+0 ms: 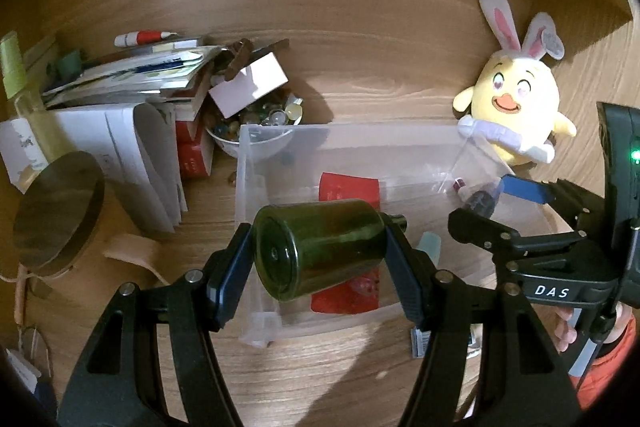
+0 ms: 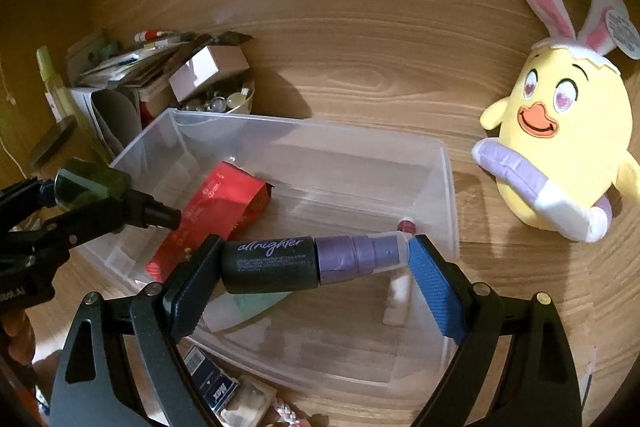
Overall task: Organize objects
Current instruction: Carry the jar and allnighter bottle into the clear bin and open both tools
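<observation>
My left gripper is shut on a dark green glass bottle, held on its side above the near left end of a clear plastic bin. My right gripper is shut on a black and purple spray bottle, held lengthwise between the pads above the bin. A red packet lies inside the bin, also in the left wrist view. The left gripper with the green bottle shows at the left of the right wrist view. The right gripper shows at the right of the left wrist view.
A yellow chick plush with bunny ears sits right of the bin. A bowl of glass beads, a small box and a pile of papers and boxes crowd the left. A round dark disc lies near left. Small packets lie before the bin.
</observation>
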The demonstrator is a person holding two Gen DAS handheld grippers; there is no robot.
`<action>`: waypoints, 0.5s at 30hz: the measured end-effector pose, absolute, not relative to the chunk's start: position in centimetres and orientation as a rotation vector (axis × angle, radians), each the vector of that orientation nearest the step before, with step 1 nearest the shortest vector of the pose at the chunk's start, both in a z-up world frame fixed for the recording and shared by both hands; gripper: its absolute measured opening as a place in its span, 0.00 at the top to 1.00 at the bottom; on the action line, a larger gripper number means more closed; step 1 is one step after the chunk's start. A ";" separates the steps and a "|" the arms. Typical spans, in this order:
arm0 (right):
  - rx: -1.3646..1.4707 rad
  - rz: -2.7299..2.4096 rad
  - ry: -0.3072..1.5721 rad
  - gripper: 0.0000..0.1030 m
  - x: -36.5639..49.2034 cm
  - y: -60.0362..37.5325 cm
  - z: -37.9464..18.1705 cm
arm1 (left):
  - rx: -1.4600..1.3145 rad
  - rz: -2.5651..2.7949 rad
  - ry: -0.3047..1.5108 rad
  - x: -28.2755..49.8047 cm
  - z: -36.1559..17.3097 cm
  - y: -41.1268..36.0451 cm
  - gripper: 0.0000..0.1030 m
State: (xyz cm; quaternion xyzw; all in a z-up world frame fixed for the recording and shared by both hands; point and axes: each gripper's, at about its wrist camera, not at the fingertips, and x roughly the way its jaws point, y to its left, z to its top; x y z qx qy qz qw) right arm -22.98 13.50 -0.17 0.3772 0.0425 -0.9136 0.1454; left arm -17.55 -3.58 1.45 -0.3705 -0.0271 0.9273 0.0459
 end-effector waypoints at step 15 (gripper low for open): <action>1.121 -2.626 0.197 0.12 -23.3 12.7 -0.9 | -1.158 2.794 -0.060 -17.6 1.0 -2.6 0.38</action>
